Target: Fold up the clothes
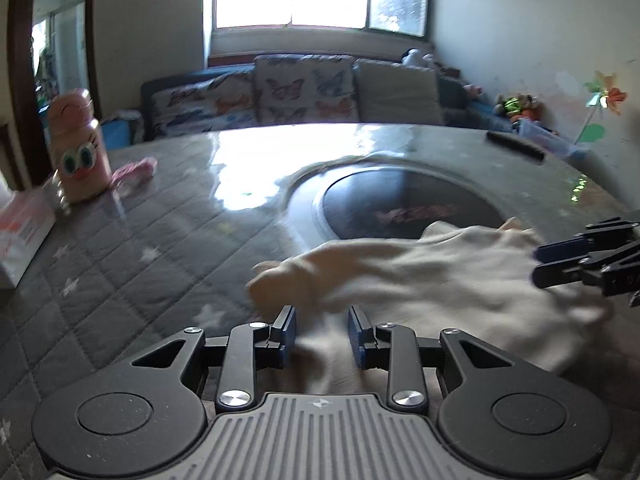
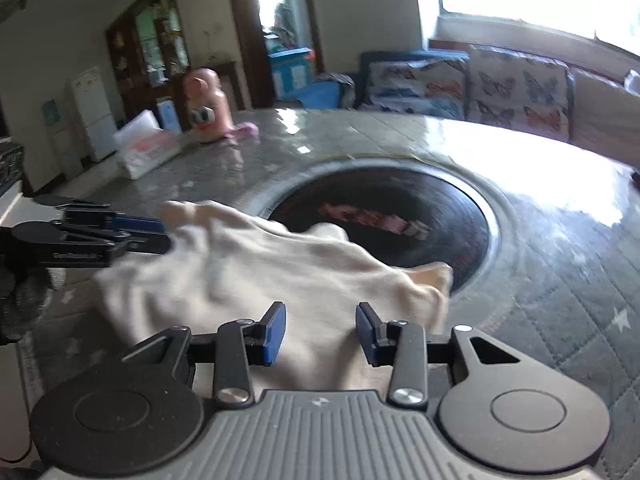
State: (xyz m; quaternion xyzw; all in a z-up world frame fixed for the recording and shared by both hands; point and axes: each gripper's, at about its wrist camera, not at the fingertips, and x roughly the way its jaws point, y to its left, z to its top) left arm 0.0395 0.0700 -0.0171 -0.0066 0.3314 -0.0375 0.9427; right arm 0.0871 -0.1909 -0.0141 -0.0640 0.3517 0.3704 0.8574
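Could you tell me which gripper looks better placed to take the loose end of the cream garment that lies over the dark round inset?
Probably the right gripper: the cream garment ends in a loose tip beside the dark inset, just ahead of its fingers.

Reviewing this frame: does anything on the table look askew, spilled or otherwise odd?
Nothing spilled or damaged. The cream garment lies bunched, not flat, with one edge draped over the dark round inset in the table. A small pink cloth lies crumpled beside the pink bottle.
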